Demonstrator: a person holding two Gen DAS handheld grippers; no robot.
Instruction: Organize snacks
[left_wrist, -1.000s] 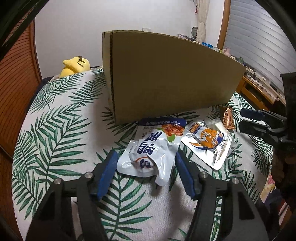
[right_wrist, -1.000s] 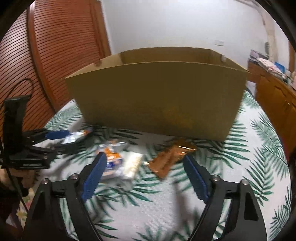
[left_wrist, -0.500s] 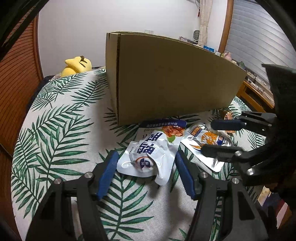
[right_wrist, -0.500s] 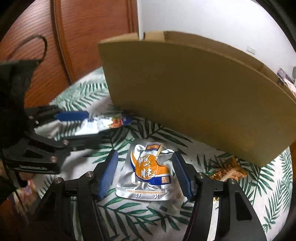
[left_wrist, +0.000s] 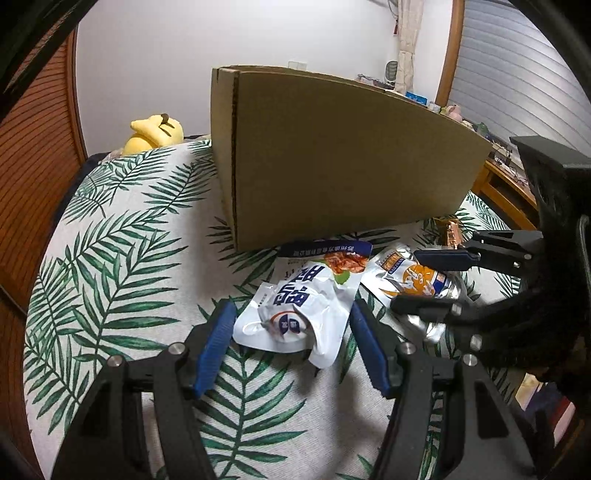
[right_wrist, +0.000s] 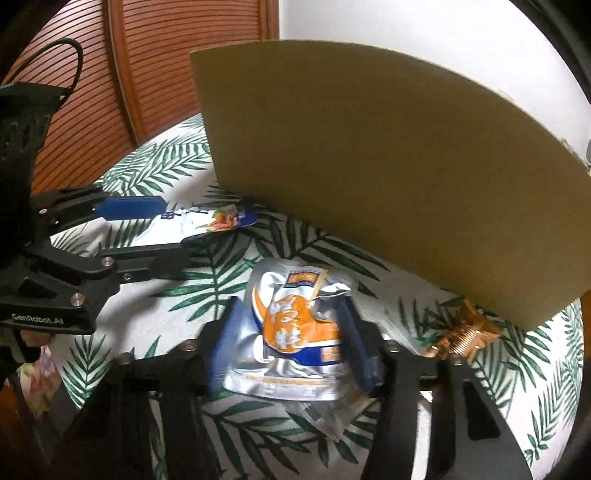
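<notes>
A white and blue snack pouch (left_wrist: 306, 302) lies on the leaf-print tablecloth between the open fingers of my left gripper (left_wrist: 291, 332); it also shows in the right wrist view (right_wrist: 199, 221). A silver and orange snack pouch (right_wrist: 295, 332) sits between the fingers of my right gripper (right_wrist: 291, 343), which stand close against its sides; it also shows in the left wrist view (left_wrist: 413, 277). A brown wrapped snack (right_wrist: 465, 332) lies to the right of it. A tall cardboard box (left_wrist: 332, 158) stands just behind the pouches.
A yellow plush toy (left_wrist: 155, 133) sits at the table's far left edge. A wooden slatted door (right_wrist: 129, 74) is behind the table. A wooden desk (left_wrist: 506, 184) stands beyond the box on the right.
My right gripper has swung left from the brown snack to the silver and orange pouch and narrowed around it. My left gripper has stayed around the white pouch.
</notes>
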